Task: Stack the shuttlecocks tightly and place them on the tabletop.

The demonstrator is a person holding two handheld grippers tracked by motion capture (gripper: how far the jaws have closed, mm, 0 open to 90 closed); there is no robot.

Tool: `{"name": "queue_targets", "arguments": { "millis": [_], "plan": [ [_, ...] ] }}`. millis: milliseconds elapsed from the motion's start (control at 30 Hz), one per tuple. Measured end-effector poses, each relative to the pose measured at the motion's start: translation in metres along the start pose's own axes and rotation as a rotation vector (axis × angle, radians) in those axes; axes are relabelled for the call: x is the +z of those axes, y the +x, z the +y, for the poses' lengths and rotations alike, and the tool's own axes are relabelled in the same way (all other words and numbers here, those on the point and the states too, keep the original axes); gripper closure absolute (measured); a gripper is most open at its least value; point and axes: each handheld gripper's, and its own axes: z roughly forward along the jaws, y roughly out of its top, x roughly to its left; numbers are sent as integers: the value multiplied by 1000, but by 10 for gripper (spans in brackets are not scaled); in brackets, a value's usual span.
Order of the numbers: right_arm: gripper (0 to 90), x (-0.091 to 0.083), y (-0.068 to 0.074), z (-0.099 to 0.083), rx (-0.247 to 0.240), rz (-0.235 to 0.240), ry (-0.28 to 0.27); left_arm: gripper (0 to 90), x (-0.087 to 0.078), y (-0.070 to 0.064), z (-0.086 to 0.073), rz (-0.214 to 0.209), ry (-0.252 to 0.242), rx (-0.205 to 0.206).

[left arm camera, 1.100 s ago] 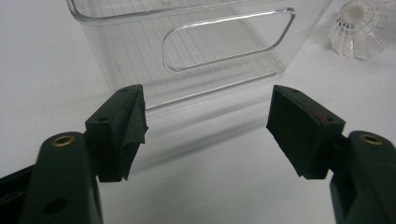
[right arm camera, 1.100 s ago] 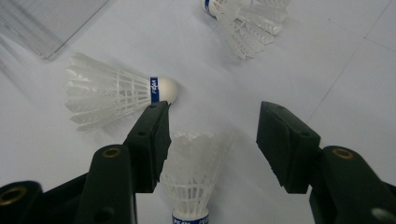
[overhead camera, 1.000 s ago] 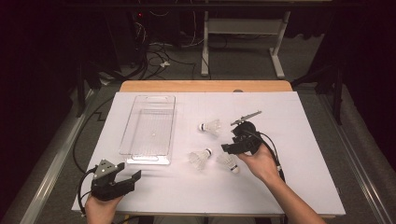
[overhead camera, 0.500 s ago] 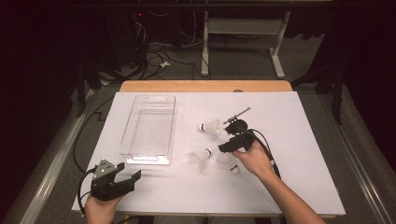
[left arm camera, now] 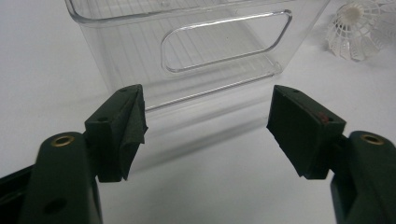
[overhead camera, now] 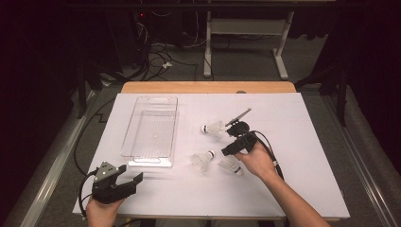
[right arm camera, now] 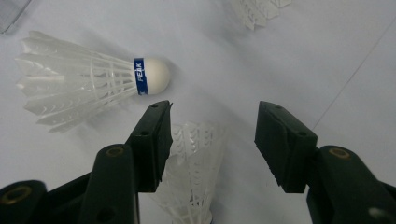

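**Over white paper: right claw spread above a shuttlecock**

Right of the table's middle, held low over the nearest shuttlecock (overhead camera: 231, 165): right gripper (overhead camera: 235, 147), jaws released and wide apart, gripping nothing; seen along those jaws in the right gripper view (right arm camera: 211, 142), feather skirt of that shuttlecock (right arm camera: 194, 172) lying between and below the pads, close beside the left-hand pad (right arm camera: 154, 140), contact impossible to judge; well apart from the other pad; cork end pointing back toward the hand, at the bottom edge of that view.

Just beyond the jaw tips: second shuttlecock (right arm camera: 88, 86) on its side, white feathers fanned out, round white cork with a blue band facing the gripper; same piece in the high view (overhead camera: 203, 160), just left of the first. Farther up the sheet: third shuttlecock (overhead camera: 213, 128), also lying flat, cork to the left; part of its skirt (right arm camera: 259, 10) at the top of the right gripper view. All three white, clean, on the white paper (overhead camera: 302, 123).

At the near left corner of the sheet: left gripper (overhead camera: 126, 180), resting by the paper's edge, jaws parted wide and empty (left arm camera: 205, 128); facing the short end of a clear plastic bin (left arm camera: 187, 42), handle slot cut through that wall; bin (overhead camera: 150, 130) standing upright, lengthwise, left of the shuttlecocks, apart from the gripper.
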Motion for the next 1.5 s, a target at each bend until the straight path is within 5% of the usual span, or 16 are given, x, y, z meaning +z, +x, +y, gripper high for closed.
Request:
{"name": "queue_targets", "arguments": {
  "millis": [733,1167,1500],
  "plan": [
    [880,-14,-5,-7,-47,-9,11,289,0,0,0,-1,2,6],
    [900,-23,-12,-10,-50,-2,1,294,0,1,0,-2,2,6],
    [900,-31,-15,-4,-65,-41,-85,294,0,1,0,-3,-6,5]
  ]
}}
